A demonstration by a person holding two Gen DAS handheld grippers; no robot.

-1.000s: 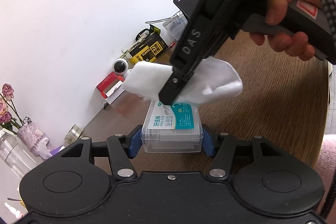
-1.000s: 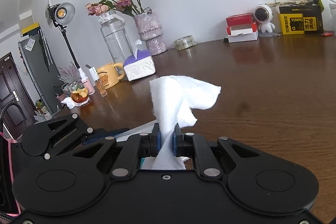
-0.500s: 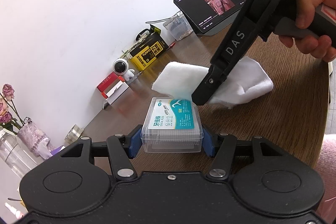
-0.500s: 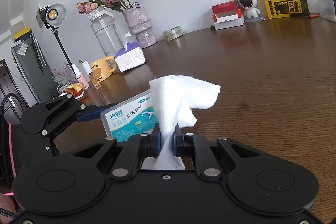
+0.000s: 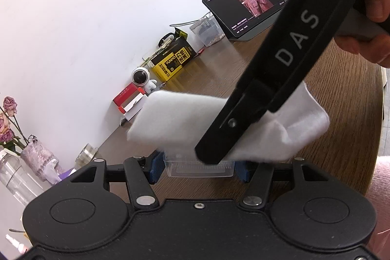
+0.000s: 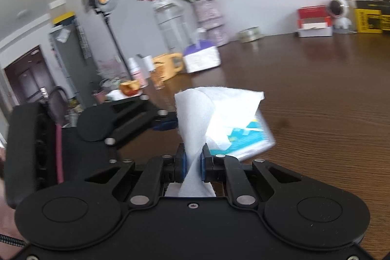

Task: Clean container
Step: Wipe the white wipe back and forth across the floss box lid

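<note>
My left gripper (image 5: 198, 168) is shut on a clear plastic container (image 5: 199, 168) with a teal and white label, held above the wooden table. Its lid is mostly hidden under a white wipe (image 5: 185, 123). My right gripper (image 6: 193, 166) is shut on that white wipe (image 6: 209, 111) and presses it onto the container's top (image 6: 246, 138). In the left wrist view the right gripper's black body (image 5: 273, 79) crosses over the container from the upper right.
Brown wooden table (image 6: 329, 94). Along the back wall stand a tablet (image 5: 246, 4), a yellow box (image 5: 174, 60), a small white camera figure (image 5: 141, 77), a red and white box (image 5: 129, 101), tape roll (image 6: 248, 33), flower vases (image 6: 209, 21), tissue box (image 6: 201, 59), yellow mug (image 6: 165, 66).
The right gripper has swung the wipe back over the container, from off to its right down onto the lid, which it now covers. The left gripper keeps holding the container still.
</note>
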